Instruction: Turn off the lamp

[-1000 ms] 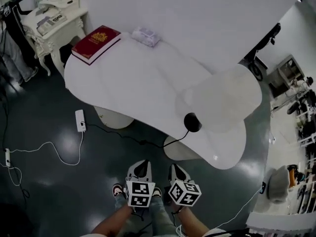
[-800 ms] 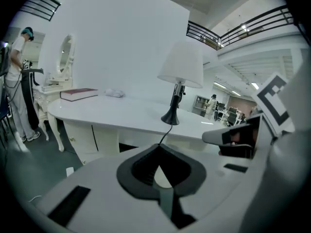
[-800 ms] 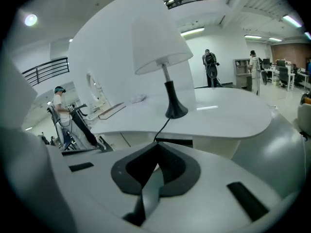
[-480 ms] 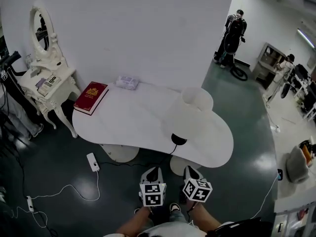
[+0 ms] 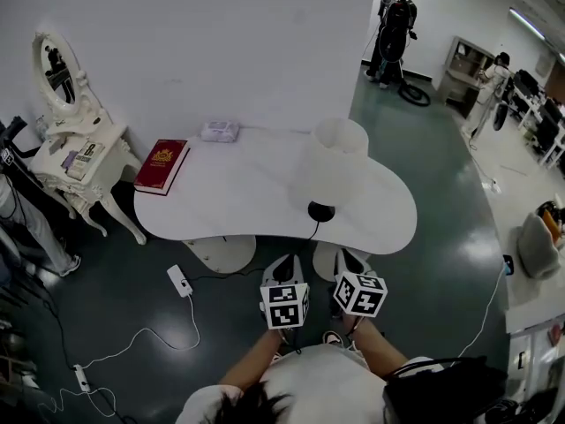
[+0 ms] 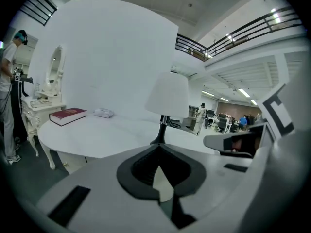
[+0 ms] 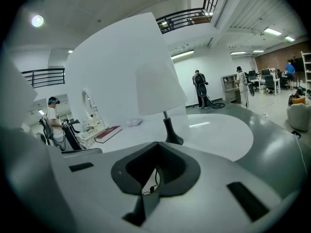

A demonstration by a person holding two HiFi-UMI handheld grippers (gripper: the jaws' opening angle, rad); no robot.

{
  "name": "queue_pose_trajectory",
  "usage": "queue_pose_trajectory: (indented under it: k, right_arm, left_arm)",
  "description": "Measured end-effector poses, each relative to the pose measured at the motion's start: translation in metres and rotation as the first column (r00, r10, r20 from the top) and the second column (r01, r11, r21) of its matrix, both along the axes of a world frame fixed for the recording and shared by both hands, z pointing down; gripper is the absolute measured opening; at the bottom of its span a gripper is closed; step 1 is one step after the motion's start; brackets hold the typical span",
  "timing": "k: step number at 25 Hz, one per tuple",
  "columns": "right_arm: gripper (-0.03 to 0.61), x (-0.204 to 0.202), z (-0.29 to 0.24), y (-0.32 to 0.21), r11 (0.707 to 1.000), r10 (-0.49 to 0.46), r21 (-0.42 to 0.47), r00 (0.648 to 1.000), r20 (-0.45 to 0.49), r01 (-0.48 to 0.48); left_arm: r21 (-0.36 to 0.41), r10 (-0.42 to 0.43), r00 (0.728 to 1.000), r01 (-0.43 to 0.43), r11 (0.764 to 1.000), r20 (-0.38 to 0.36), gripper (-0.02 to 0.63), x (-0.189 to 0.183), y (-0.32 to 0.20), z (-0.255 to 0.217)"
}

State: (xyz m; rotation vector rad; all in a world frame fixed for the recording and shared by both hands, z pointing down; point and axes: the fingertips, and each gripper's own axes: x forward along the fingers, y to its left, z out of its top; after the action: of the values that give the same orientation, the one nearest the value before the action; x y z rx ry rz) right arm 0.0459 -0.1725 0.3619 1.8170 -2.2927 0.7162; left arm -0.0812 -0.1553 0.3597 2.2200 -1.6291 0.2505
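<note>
Lamp (image 5: 331, 162) stands on table (image 5: 229, 203) ahead of left hand-held gripper (image 5: 284, 263) and right hand-held gripper (image 5: 347, 258), both closed, empty.

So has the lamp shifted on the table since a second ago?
No. The lamp stands with its base at the same near edge of the white table; only the view changed.

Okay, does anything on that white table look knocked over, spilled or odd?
Nothing stands out. The white-shaded lamp with black base stands upright on the white curved table; the dark red book lies flat at its left end.
</note>
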Motion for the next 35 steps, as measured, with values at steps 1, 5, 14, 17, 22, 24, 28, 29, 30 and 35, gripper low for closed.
queue_pose_trajectory:
  k: [1,5,14,17,22,24,28,29,30,35]
  right_arm:
    - [-0.002,-0.002,-0.001,0.002,1.0,0.008,0.002,1.0,0.001,-0.008]
    - [-0.002,-0.006,-0.001,0.014,0.999,0.037,-0.012,0.999,-0.005,-0.037]
    - [-0.002,0.008,0.009,0.05,0.997,0.066,-0.048,0.998,0.016,-0.065]
    - [-0.002,0.02,0.003,0.057,0.998,0.056,-0.032,0.998,0.033,-0.055]
    - [-0.002,0.041,-0.006,0.075,1.0,0.002,-0.013,0.999,0.049,-0.001]
    - [-0.002,0.052,-0.002,0.085,1.0,-0.016,-0.019,0.998,0.056,0.018]
    - [-0.002,0.065,0.001,0.098,0.999,-0.047,-0.025,0.996,0.069,0.049]
    - [-0.002,0.065,0.001,0.099,0.998,-0.055,-0.023,0.996,0.07,0.057]
    - [-0.002,0.064,0.001,0.1,0.998,-0.063,-0.021,0.996,0.07,0.065]
    - [-0.002,0.066,0.002,0.1,0.995,-0.093,-0.022,0.994,0.06,0.094]
  left_arm:
    - [0.005,0.011,1.0,-0.011,1.0,0.006,0.008,0.0,0.001,-0.002]
    - [0.017,0.057,0.998,-0.057,0.998,0.015,0.008,0.0,0.002,-0.009]
    - [-0.027,0.068,0.997,-0.069,0.997,-0.023,0.008,0.01,0.021,-0.001]
    - [-0.024,0.069,0.998,-0.069,0.997,-0.003,0.008,0.023,0.033,-0.002]
    - [-0.02,0.036,0.999,-0.035,0.999,0.015,0.008,0.046,0.057,-0.005]
    - [-0.023,0.017,1.0,-0.017,1.0,0.021,0.008,0.055,0.068,-0.004]
    - [-0.038,-0.021,1.0,0.022,0.999,0.021,0.008,0.066,0.084,-0.001]
    - [-0.041,-0.031,0.999,0.032,0.999,0.02,0.008,0.065,0.086,0.0]
    - [-0.044,-0.039,0.999,0.04,0.998,0.021,0.008,0.064,0.088,0.001]
    - [-0.038,-0.059,0.998,0.06,0.997,0.019,0.008,0.071,0.09,0.0]
